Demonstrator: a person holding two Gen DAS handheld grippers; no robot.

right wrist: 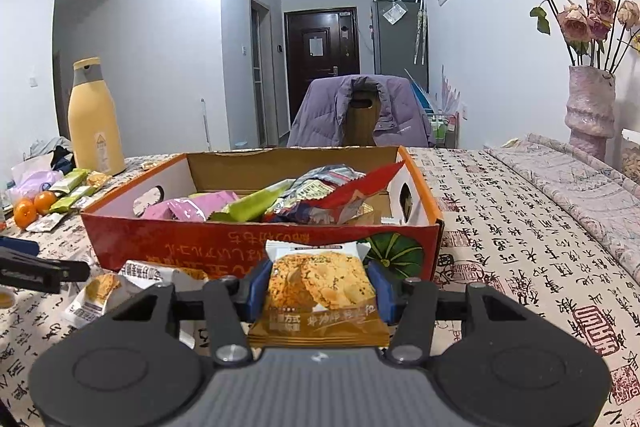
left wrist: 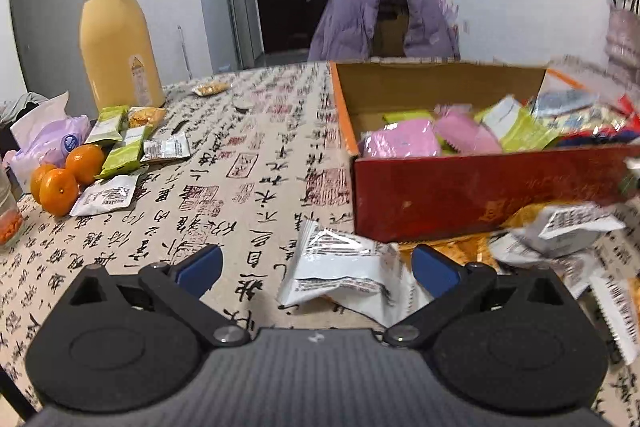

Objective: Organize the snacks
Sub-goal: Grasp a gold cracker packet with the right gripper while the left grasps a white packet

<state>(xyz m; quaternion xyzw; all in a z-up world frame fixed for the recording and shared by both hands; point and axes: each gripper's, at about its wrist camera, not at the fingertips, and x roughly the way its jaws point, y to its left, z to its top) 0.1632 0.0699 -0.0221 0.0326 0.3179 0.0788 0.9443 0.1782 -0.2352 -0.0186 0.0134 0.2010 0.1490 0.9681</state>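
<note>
Snack sorting, partway through. The red cardboard box (right wrist: pixel 256 247) on the calligraphy-print worktop (right wrist: pixel 520 247) already holds a loose heap of packets, among them pink packets (left wrist: pixel 404 143), green packets (left wrist: pixel 520 131) and a red-edged wrapper (right wrist: pixel 360 191); this much of the task appears done. Still outside the box are a cluster of green bar packets (left wrist: pixel 120 139) and a white sachet (left wrist: pixel 108 195) beside three mandarins (left wrist: pixel 64 179) at the far left of the worktop, near a yellow flask (left wrist: pixel 116 39), plus several crumpled wrappers just in front of the box's near wall. The right hand-held gripper (right wrist: pixel 320 291) pinches a cracker packet (right wrist: pixel 320 283) between its blue pads, the packet upright, its top edge overlapping the near wall of the box in this view; the judgement is that it is about to be carried over the rim and dropped in. The left hand-held gripper (left wrist: pixel 316 267) stands spread, nothing pressed between its pads, with a crumpled silver-white wrapper (left wrist: pixel 340 275) lying on the worktop in the gap between the fingers (a likely next pick, though not yet gripped). More wrappers (left wrist: pixel 560 231) lie to its right, blurred.
</note>
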